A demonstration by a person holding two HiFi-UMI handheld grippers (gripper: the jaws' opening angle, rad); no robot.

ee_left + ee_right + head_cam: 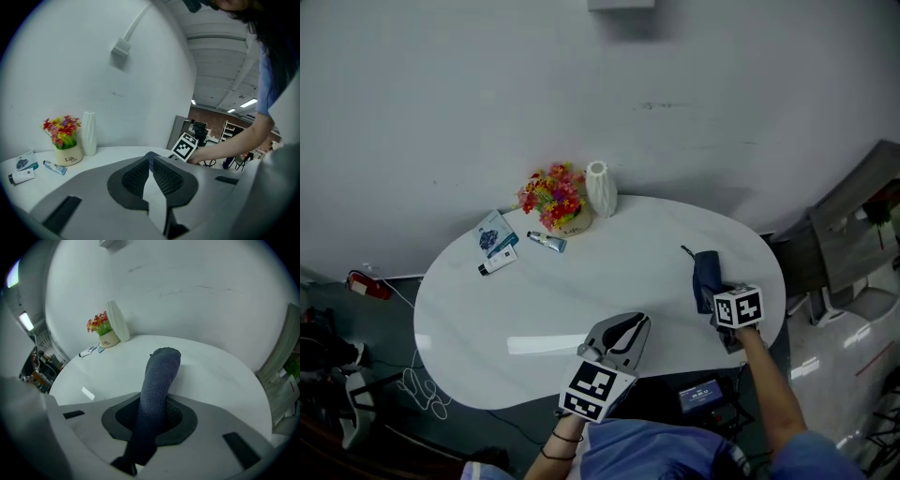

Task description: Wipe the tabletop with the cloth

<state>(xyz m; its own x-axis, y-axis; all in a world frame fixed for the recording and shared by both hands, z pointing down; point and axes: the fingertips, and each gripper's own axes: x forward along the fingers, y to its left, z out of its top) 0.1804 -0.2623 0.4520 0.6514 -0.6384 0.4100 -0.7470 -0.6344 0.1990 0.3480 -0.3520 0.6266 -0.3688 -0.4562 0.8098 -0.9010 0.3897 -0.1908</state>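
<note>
Looking down, I see my left hand-held gripper (630,324) held low over the near edge of the white oval worktop (487,309). It points up and to the right, with its jaws pressed together and nothing between them. I cannot tell whether it touches the surface. Its marker cube (595,389) hides most of the hand behind it, and only a wrist (565,437) with dark bands shows. Further right, a bare forearm (766,375) reaches out to the right hand-held gripper (714,296) at the worktop's right end. Its jaws are clamped on the dark blue cloth (705,270). The cloth sticks forward from the jaws, and its far end droops onto the worktop. The stretch of cloth deep inside the jaws is hidden from me, as is the hand under the second cube (738,307).
</note>
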